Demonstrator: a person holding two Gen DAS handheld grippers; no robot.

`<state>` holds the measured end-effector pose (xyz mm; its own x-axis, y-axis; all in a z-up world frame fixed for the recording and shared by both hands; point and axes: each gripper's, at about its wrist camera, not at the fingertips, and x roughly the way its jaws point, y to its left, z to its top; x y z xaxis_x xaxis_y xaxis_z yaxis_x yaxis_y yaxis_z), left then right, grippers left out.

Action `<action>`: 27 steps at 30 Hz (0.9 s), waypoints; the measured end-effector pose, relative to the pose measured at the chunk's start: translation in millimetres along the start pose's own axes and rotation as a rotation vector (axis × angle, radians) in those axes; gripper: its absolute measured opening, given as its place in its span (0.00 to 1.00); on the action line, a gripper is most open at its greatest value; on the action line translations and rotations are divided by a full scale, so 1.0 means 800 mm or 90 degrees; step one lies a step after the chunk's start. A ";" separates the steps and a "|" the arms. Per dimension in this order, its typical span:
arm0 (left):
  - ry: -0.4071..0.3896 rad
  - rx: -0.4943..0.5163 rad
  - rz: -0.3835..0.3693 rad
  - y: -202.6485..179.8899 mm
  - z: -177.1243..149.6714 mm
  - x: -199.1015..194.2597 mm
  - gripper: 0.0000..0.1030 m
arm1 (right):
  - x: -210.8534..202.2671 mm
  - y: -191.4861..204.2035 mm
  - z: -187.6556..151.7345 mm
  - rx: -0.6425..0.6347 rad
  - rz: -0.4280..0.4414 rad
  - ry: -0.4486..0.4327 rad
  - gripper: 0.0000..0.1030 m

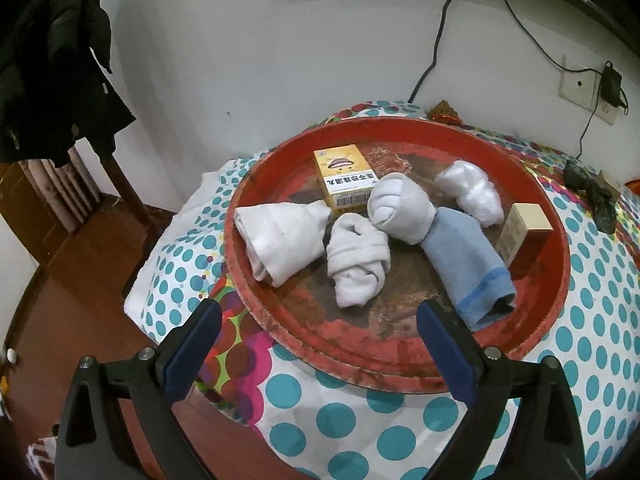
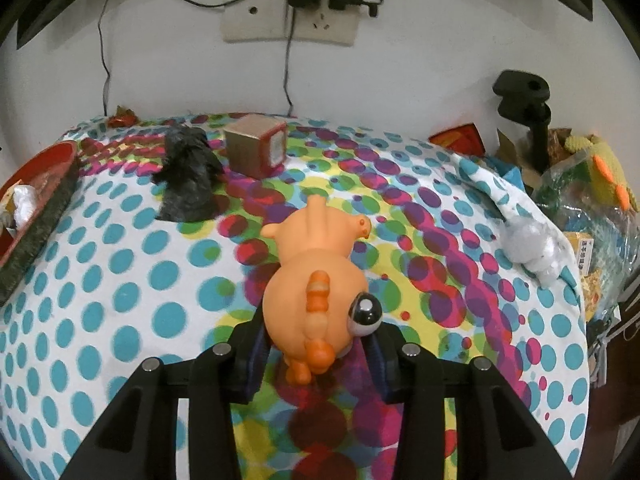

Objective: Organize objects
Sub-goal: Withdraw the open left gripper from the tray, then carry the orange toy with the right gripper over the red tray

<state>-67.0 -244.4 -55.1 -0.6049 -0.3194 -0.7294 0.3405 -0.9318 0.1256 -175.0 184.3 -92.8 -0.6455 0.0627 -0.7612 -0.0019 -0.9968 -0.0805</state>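
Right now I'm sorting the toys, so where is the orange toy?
In the right wrist view, the orange toy sits between the right gripper's fingers, above the polka-dot cloth, nearer than the black crumpled bag and the small box.

Readable markings, left wrist view: the yellow box (image 1: 346, 181) in the red tray (image 1: 556, 280) carries a white band of bold Chinese characters, seen inverted and not reliably legible. Below the band is a barcode; its digits are too small to read. Above it is a cartoon mouth graphic, with a small emblem in the box's corner. The tan and red box (image 1: 524, 236) at the tray's right bears fine print on its side face, illegible.

Right wrist view: the cube-shaped box (image 2: 256, 150) on the tabletop has a pale label on its red face, unreadable. A yellow packet (image 2: 586, 258) at the right edge shows blurred Chinese characters.
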 end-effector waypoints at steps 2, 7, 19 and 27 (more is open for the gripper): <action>0.000 0.005 0.006 -0.001 -0.001 0.001 0.95 | -0.008 0.017 0.003 -0.006 0.004 -0.002 0.41; -0.001 0.009 0.003 -0.002 0.000 0.000 0.95 | -0.032 0.059 0.017 -0.039 0.021 -0.024 0.41; 0.008 -0.016 -0.005 0.010 0.002 0.002 0.96 | -0.074 0.165 0.060 -0.084 0.096 -0.057 0.41; 0.012 -0.028 -0.003 0.020 0.003 0.006 0.96 | -0.090 0.237 0.075 -0.124 0.136 -0.068 0.41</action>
<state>-66.5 -261.0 -55.3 -0.5927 -0.3107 -0.7431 0.3693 -0.9247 0.0921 -174.4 -12.6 -14.9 -0.6922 -0.1640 -0.7029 0.2826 -0.9577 -0.0549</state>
